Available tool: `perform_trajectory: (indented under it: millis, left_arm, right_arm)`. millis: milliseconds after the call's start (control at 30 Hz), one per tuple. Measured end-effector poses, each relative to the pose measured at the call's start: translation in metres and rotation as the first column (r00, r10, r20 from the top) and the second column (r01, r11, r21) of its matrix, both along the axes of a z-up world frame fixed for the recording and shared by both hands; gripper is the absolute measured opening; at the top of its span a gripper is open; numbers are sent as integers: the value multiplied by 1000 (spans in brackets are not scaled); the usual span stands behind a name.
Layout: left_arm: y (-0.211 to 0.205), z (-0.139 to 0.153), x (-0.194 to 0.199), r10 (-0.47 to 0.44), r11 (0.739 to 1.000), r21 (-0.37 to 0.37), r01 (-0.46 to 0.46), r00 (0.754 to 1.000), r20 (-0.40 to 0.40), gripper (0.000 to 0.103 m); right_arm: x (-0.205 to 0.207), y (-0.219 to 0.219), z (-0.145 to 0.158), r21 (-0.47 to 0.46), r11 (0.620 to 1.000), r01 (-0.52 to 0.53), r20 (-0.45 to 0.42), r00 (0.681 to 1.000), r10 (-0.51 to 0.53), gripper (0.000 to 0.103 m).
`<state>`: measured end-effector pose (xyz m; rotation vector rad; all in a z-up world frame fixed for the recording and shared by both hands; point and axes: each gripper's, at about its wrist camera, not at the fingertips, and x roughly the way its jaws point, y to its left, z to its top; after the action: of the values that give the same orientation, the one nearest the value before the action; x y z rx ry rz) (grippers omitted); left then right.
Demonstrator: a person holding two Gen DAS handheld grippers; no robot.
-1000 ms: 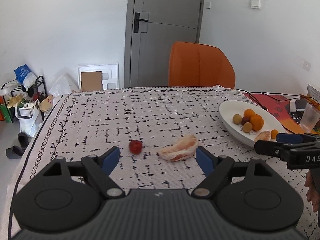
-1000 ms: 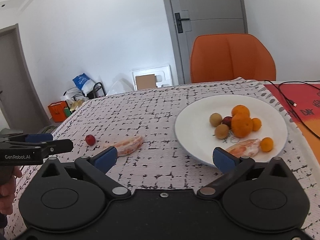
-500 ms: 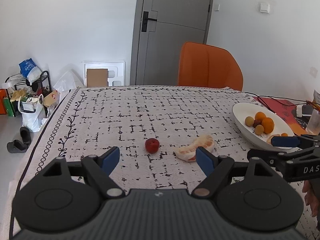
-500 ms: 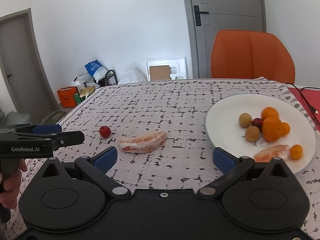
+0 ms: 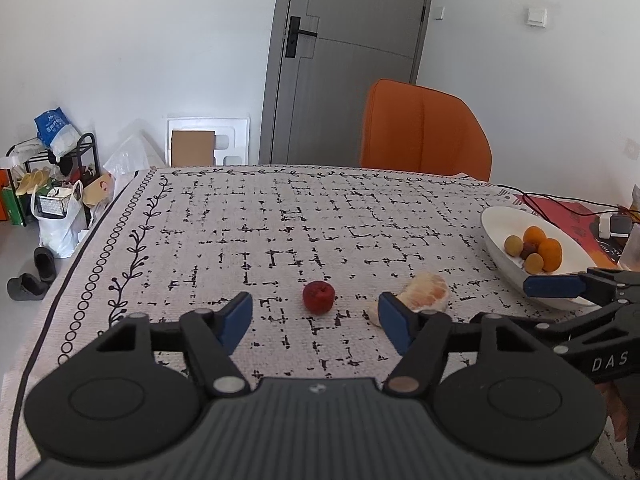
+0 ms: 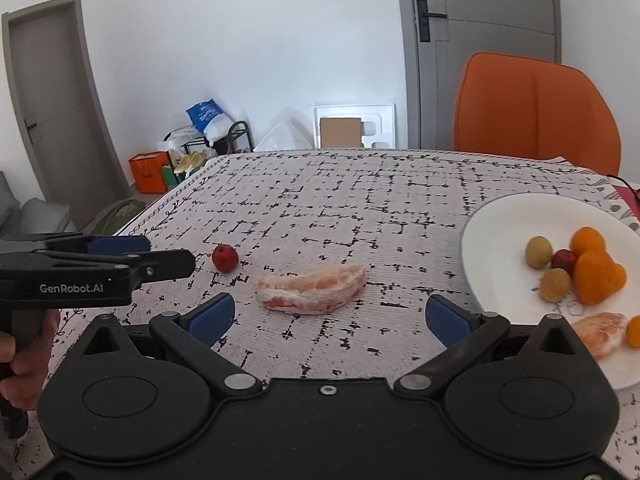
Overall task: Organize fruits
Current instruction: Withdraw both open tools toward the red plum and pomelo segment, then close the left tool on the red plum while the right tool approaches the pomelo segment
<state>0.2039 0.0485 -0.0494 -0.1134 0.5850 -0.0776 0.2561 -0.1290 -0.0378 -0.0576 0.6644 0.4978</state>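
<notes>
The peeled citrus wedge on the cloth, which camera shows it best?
The right wrist view: the peeled citrus wedge lies whole and unobstructed there. In the left wrist view, a blue fingertip covers its near end.

On the table (image 5: 224, 216) a small round fruit (image 5: 318, 297) lies left of a peeled citrus wedge (image 5: 426, 293), the two apart. To the right of both stands a plate (image 6: 496, 236) holding several round fruits (image 6: 592, 268) clustered together, with a second wedge (image 6: 602, 330) nearer its front rim. Behind the table stands a chair (image 5: 420, 128), and behind that a door (image 5: 352, 60). A rack (image 5: 56, 168) with bags stands on the floor off the table's left
</notes>
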Motion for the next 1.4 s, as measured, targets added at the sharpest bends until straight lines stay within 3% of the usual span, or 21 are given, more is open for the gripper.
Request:
perform_trajectory:
  millis: [667,767,833,1400]
  left_arm:
    - [-1,-18,33,-33,999,2,33,998,-47,46]
    - [-2,-23,38,-37,999,-1,37,998,-56,35]
    - [-2,-26,41,-43,999,3,43,997,-65,21]
    - [12,-15,15,-16,1000,-8,15,999,-32,20]
  right_arm:
    - [27,17,-14,-27,998,-48,-39,998,47,103]
    - [32,19,-16,-26,998,-52,-48,998,51,103]
    - [33,20,-18,-27,998,-58,-53,997,56,103]
    - [37,43,-18,-79,992,-99,-49,994,95,103]
